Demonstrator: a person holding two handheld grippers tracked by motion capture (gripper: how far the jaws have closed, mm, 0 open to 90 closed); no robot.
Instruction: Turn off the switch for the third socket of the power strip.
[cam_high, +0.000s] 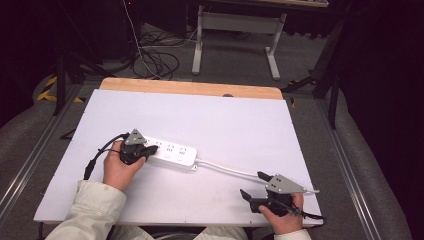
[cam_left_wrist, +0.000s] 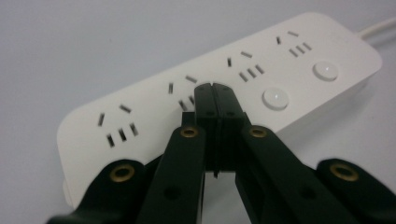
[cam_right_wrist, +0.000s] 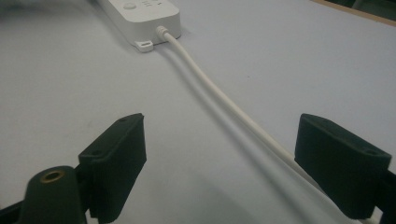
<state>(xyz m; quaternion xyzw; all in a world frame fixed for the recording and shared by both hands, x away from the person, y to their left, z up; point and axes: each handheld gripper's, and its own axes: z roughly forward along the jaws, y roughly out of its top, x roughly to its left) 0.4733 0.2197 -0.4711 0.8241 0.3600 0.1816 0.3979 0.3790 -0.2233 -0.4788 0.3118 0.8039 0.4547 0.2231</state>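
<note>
A white power strip (cam_high: 172, 152) lies on the white table top, left of centre, with three socket groups and round buttons (cam_left_wrist: 275, 98). My left gripper (cam_high: 146, 150) is shut, its tips (cam_left_wrist: 214, 91) resting over the middle of the power strip (cam_left_wrist: 224, 84) with nothing between the jaws. The strip's white cable (cam_high: 227, 169) runs right toward the front right corner. My right gripper (cam_high: 252, 186) stands open near the front edge. In the right gripper view the cable (cam_right_wrist: 219, 93) passes between the wide-apart jaws, and the strip's end (cam_right_wrist: 144, 18) lies far ahead.
The white board (cam_high: 210, 120) rests on a wooden table whose far edge (cam_high: 190, 87) shows. Beyond it stand a desk frame (cam_high: 235, 30) and loose cables on the floor (cam_high: 155, 60). Metal rails run along both sides.
</note>
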